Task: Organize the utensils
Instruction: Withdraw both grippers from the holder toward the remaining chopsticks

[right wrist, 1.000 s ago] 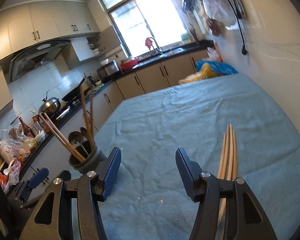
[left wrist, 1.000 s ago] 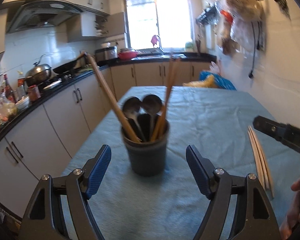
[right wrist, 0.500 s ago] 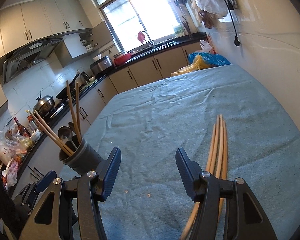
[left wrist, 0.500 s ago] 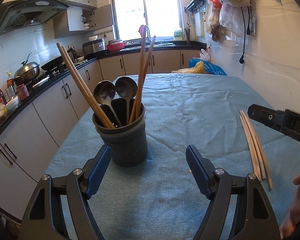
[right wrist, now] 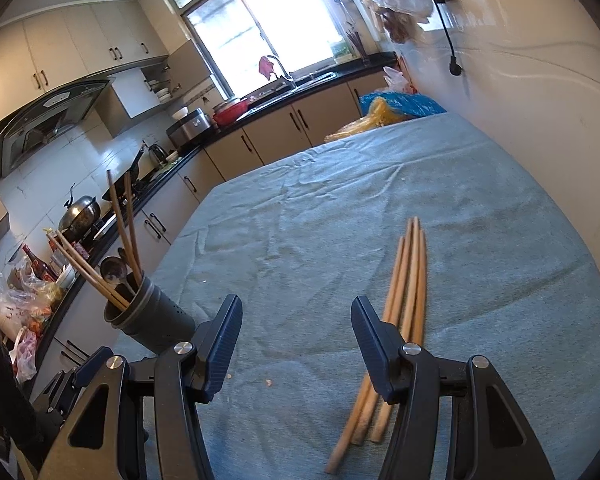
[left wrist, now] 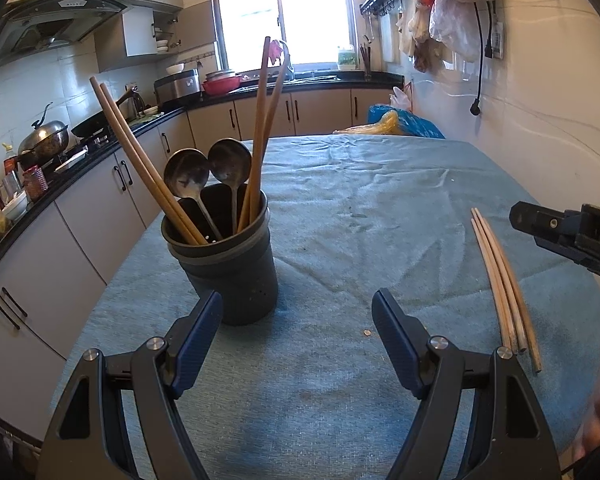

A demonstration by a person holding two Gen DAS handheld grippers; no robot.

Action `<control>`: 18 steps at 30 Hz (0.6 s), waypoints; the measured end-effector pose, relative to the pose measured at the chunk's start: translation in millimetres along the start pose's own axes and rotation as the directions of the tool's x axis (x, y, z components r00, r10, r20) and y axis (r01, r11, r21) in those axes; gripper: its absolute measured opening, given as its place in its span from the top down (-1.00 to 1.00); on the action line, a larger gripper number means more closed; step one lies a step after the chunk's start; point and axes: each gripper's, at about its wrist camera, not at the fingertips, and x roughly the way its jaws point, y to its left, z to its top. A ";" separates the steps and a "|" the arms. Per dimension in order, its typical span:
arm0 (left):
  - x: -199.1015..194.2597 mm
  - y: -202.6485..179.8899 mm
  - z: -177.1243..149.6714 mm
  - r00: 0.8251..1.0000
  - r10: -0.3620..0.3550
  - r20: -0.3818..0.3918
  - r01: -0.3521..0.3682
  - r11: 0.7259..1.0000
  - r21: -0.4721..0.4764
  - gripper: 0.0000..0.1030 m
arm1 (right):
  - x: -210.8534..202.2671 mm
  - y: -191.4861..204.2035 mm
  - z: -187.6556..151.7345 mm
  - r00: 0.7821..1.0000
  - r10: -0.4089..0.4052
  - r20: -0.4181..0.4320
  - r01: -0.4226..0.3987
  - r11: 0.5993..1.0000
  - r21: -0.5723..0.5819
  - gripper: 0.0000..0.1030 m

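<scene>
Nearest to me, my left gripper [left wrist: 298, 330] has its blue-padded jaws standing wide apart with nothing between them, only the teal cloth-covered table [left wrist: 380, 208] showing in the gap. My right gripper [right wrist: 296, 334] also has its jaws apart and holds nothing; its right finger [right wrist: 374, 344] lies in front of the near part of a loose bundle of long wooden chopsticks [right wrist: 410, 280], which lies flat on the cloth and runs away from me. I cannot tell whether that finger touches them. In my left view the same chopsticks [left wrist: 500, 280] lie to the right, well apart from the left jaws, with the dark tip of my right gripper [left wrist: 560, 232] hanging above and just beyond them.

Just past my left finger stands the dark grey round plastic utensil holder [left wrist: 230, 268], upright near the table's left edge. In it are two dull metal spoons [left wrist: 206, 170], bowls up, side by side, and two pairs of brown wooden chopsticks: one pair [left wrist: 140, 160] leaning left, the other [left wrist: 262, 132] nearly upright. In my right view the holder [right wrist: 150, 312] sits off to the left.

Beyond the table, a blue and yellow bag [left wrist: 400, 126] rests at its far end.
</scene>
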 end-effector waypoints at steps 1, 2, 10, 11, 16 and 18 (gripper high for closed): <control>0.3 -0.7 -0.2 1.000 -0.002 -0.002 0.002 1.000 0.002 -0.48 | -0.2 -3.7 0.9 1.000 -0.003 -0.004 0.003 1.000 0.011 -0.19; 0.5 -1.5 -0.5 1.000 -0.003 -0.003 0.003 1.000 0.004 -0.48 | -0.4 -6.9 1.7 1.000 -0.007 -0.007 0.007 1.000 0.019 -0.19; 2.8 -5.4 -2.7 1.000 -0.012 -0.018 0.012 1.000 0.019 -0.48 | -3.3 -29.8 11.8 0.999 -0.038 -0.033 0.039 0.998 0.049 -0.08; 2.9 -5.7 -3.0 1.000 -0.012 -0.017 0.013 1.000 0.020 -0.48 | -3.7 -34.8 13.8 0.998 -0.040 -0.038 0.042 0.997 0.059 0.06; 4.5 -8.1 -4.4 0.999 -0.024 -0.023 0.024 0.999 0.030 -0.48 | 0.4 -67.0 25.8 0.989 -0.109 -0.100 0.119 0.988 0.097 0.30; 4.8 -9.1 -5.1 0.999 -0.029 -0.027 0.030 0.999 0.034 -0.48 | 8.9 -78.5 30.2 0.983 -0.116 -0.144 0.132 0.986 0.106 0.56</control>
